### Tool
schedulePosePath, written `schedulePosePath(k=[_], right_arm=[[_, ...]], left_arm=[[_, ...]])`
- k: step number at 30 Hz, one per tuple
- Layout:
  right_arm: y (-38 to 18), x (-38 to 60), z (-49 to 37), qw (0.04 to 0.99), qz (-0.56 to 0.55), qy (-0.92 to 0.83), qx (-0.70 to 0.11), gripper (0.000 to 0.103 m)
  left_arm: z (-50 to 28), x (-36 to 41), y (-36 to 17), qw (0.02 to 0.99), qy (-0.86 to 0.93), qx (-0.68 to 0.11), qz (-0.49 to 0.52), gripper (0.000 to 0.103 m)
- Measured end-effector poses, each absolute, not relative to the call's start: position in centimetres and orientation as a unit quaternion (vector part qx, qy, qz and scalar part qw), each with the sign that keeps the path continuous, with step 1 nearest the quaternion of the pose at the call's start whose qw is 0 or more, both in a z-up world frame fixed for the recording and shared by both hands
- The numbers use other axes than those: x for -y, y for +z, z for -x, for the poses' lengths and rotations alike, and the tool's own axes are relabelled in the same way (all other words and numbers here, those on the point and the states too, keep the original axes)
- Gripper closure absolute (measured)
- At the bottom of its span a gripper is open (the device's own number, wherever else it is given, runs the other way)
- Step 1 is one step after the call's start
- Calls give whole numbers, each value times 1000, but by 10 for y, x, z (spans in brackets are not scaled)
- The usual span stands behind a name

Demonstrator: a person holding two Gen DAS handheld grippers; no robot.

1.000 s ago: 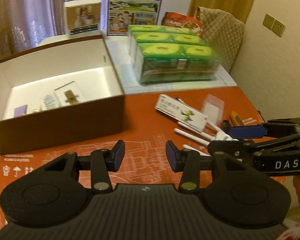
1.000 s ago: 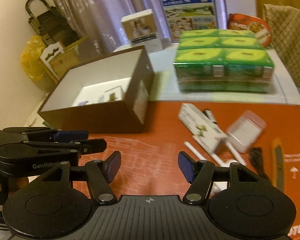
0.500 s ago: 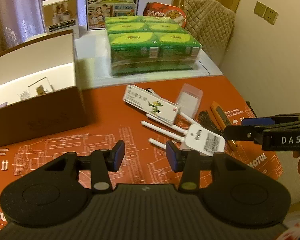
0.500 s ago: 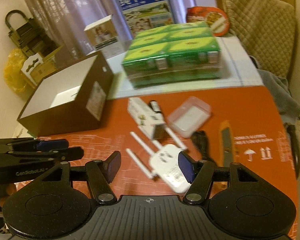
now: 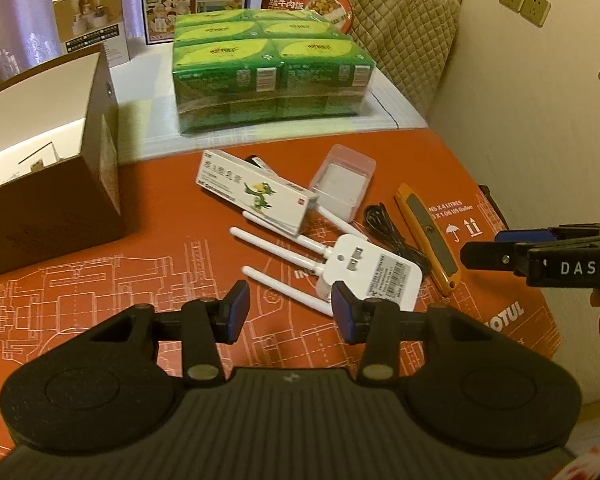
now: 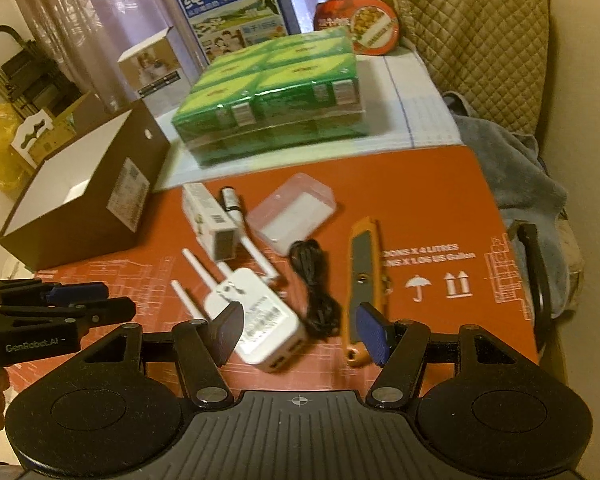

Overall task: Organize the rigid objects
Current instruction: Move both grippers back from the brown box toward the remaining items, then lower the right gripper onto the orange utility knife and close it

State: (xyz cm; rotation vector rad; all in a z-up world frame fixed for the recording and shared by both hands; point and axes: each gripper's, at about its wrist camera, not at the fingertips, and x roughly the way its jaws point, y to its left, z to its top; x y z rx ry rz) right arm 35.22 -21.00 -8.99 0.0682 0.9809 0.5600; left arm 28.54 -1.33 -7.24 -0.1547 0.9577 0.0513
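Orange-matted tabletop [image 6: 440,200]: white plastic four-antenna repeater [image 6: 260,328] lies just beyond my right tool [image 6: 300,334], antennas pointing far-left; both tools gape empty, left tool [image 5: 288,312] alongside.

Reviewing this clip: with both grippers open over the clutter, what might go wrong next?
The white repeater has thin antennas, one tucked under the medicine box; lifting it may drag the box. The black cable lies against the repeater and could snag. The right gripper and left gripper are close and might collide.
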Motion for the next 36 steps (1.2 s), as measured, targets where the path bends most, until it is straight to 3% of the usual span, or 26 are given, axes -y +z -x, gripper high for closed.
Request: schedulePosePath(k=[20, 27, 34, 36], right_arm=[[-122, 235, -386, 844, -22, 244, -477, 43], [-140, 219, -407, 843, -15, 246, -479, 59], [-158, 199, -423, 842, 17, 231, -488, 62], [-164, 196, -425, 839, 23, 227, -494, 70]], left_arm=[[-319, 31, -89, 883, 36, -462, 77, 62], [-331, 24, -93, 881, 50, -464, 83, 62], [-340, 10, -97, 878, 62, -466, 91, 59], [-342, 7, -98, 877, 63, -466, 94, 59]])
